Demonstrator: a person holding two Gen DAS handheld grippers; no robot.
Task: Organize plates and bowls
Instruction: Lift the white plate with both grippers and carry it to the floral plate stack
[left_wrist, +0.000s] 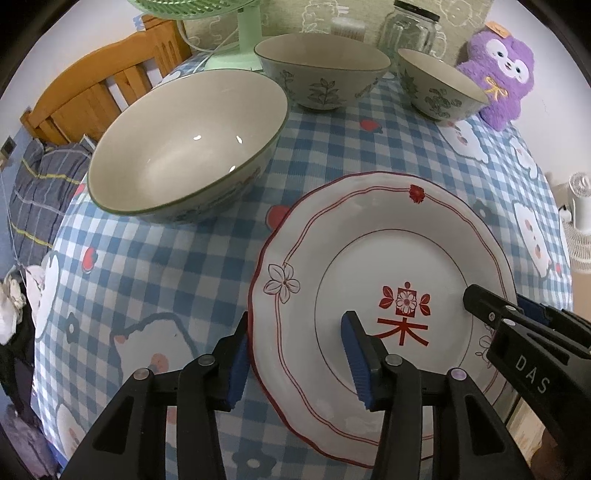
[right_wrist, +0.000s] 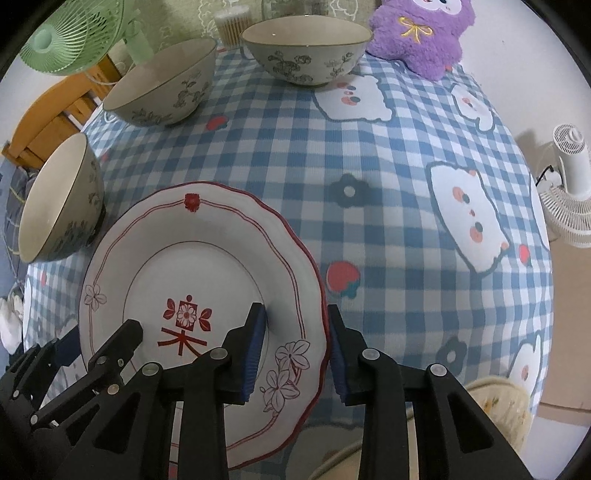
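Note:
A white plate (left_wrist: 388, 258) (right_wrist: 192, 251) with red trim and a red flower mark lies flat on the checked tablecloth, close to me. My left gripper (left_wrist: 295, 354) straddles its left rim, one blue pad outside the edge and the other over the well. My right gripper (right_wrist: 295, 347) straddles the right rim the same way. Both sets of jaws stand apart, and I see no firm press on the rim. Three floral bowls stand behind the plate: a large one (left_wrist: 184, 147) (right_wrist: 55, 199), a middle one (left_wrist: 321, 70) (right_wrist: 162, 85) and a far one (left_wrist: 439, 85) (right_wrist: 306, 51).
A green fan (left_wrist: 243, 33) (right_wrist: 74, 33), a glass jar (left_wrist: 410, 29) and a purple plush toy (left_wrist: 498, 74) (right_wrist: 421, 33) line the table's far edge. A wooden chair (left_wrist: 92, 96) stands at the left. A white fan (right_wrist: 569, 184) sits off the table's right side.

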